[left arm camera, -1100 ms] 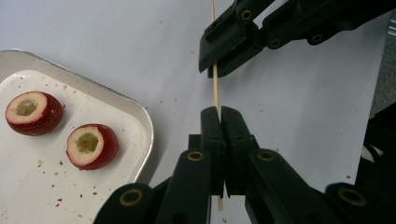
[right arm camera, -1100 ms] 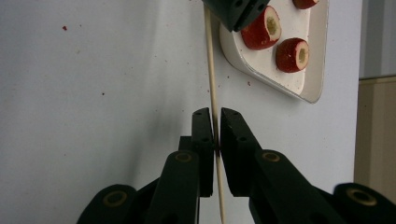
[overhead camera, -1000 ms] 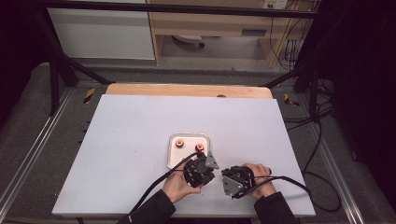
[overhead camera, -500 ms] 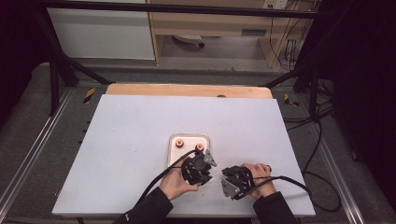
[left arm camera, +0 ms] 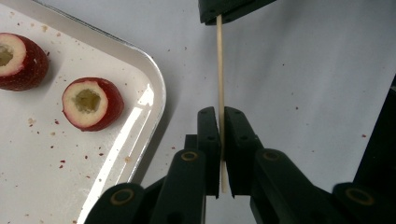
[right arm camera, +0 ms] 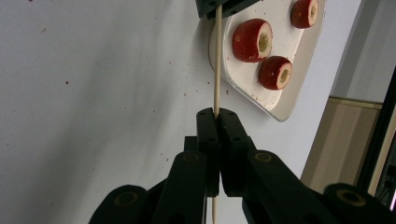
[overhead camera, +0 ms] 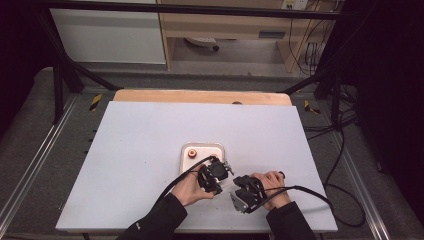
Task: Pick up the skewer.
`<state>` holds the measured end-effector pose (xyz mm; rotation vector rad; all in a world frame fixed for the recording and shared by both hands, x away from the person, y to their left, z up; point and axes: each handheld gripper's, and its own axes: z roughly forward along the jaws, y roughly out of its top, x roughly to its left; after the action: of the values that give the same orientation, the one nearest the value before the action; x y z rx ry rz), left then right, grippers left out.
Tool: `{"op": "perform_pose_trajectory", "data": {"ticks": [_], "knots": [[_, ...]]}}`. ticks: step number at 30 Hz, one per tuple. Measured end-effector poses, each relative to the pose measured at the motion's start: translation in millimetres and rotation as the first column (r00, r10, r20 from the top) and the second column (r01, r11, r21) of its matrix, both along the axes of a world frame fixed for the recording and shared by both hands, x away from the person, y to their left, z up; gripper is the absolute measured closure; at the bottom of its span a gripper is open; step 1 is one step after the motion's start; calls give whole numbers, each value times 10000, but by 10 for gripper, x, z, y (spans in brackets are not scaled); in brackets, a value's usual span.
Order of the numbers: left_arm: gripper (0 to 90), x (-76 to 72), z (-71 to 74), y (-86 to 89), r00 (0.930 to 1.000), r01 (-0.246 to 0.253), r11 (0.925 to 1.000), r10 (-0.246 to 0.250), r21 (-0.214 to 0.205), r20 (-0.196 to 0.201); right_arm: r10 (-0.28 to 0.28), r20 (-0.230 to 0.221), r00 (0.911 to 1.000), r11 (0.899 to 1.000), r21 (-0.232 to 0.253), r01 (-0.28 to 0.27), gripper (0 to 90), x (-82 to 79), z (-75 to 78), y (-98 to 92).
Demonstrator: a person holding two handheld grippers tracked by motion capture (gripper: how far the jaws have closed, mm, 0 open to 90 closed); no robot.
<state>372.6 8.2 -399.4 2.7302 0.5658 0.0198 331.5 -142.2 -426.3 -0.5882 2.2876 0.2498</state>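
A thin wooden skewer (left arm camera: 219,70) runs between my two grippers, just above the white table. My left gripper (left arm camera: 220,114) is shut on one end of it; its jaws have just been closing, with the skewer between them. My right gripper (right arm camera: 216,114) is shut on the other end of the skewer (right arm camera: 217,65). In the high view the left gripper (overhead camera: 216,175) and the right gripper (overhead camera: 246,192) face each other near the front edge. A small white tray (left arm camera: 154,84) beside the left gripper holds hollowed strawberries (left arm camera: 93,102); three strawberries (right arm camera: 252,39) appear in the right gripper view.
The tray (overhead camera: 220,149) lies on the white table top (overhead camera: 140,150), just beyond the left hand. A wooden strip (overhead camera: 200,96) borders the far edge. Cables trail from both grippers toward the front. Red crumbs dot the tray and table.
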Motion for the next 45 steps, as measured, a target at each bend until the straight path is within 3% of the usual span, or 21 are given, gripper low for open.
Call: {"op": "perform_pose_trajectory", "data": {"ticks": [10,13,16,20,22,25,28,29,33,34,37,39,41,42,45], "knots": [[885,-29,-25,-38,9998,-73,9991,64,410,209,138,47,9999,9999,-50,-138,888,-4,6,22],[886,-47,-26,-30,9993,-38,9990,21,449,366,30,-120,9999,9999,164,-28,877,0,-1,22],[886,-68,-30,-4,9984,-73,9991,49,416,571,-377,-491,9981,9970,655,409,804,15,16,4],[886,-88,-32,57,9969,-160,9993,134,327,779,-1275,-1059,9862,9775,1551,1431,667,53,65,-72],[886,-101,-36,91,9958,-262,9994,240,239,888,-1748,-1422,9743,9577,2050,2017,609,80,93,-124],[886,-124,-36,147,9933,-405,9991,389,120,1088,-2432,-2097,9471,9108,2865,2973,526,117,124,-220],[886,-134,-37,216,9921,-485,9988,490,-74,1153,-3061,-2903,9067,8522,3409,3968,460,144,149,-312],[886,-136,-33,240,9914,-518,9986,523,-77,1203,-3220,-3015,8974,8373,3518,4186,444,160,158,-348],[886,-162,-6,346,9866,-832,9959,872,-348,1380,-3707,-3947,8407,7512,4049,5213,360,200,159,-464],[886,-168,-2,372,9851,-899,9950,953,-439,1434,-3845,-4194,8223,7276,4106,5496,348,203,153,-487],[885,-190,3,449,9802,-1137,9900,1256,-839,1530,-4126,-4775,7758,6721,4152,6131,322,232,123,-550],[886,-208,-6,491,9759,-1327,9848,1496,-1123,1587,-4283,-5195,7394,6286,4165,6568,294,248,99,-585],[885,-225,-21,529,9714,-1527,9775,1755,-1453,1600,-4351,-5491,7136,6013,4127,6842,274,259,81,-615],[885,-234,-30,550,9674,-1667,9714,1943,-1693,1622,-4382,-5654,6988,5837,4122,6996,258,262,72,-628],[885,-271,-53,609,9547,-2033,9519,2446,-2291,1693,-4573,-6137,6436,5250,3978,7524,196,271,51,-657]]}}
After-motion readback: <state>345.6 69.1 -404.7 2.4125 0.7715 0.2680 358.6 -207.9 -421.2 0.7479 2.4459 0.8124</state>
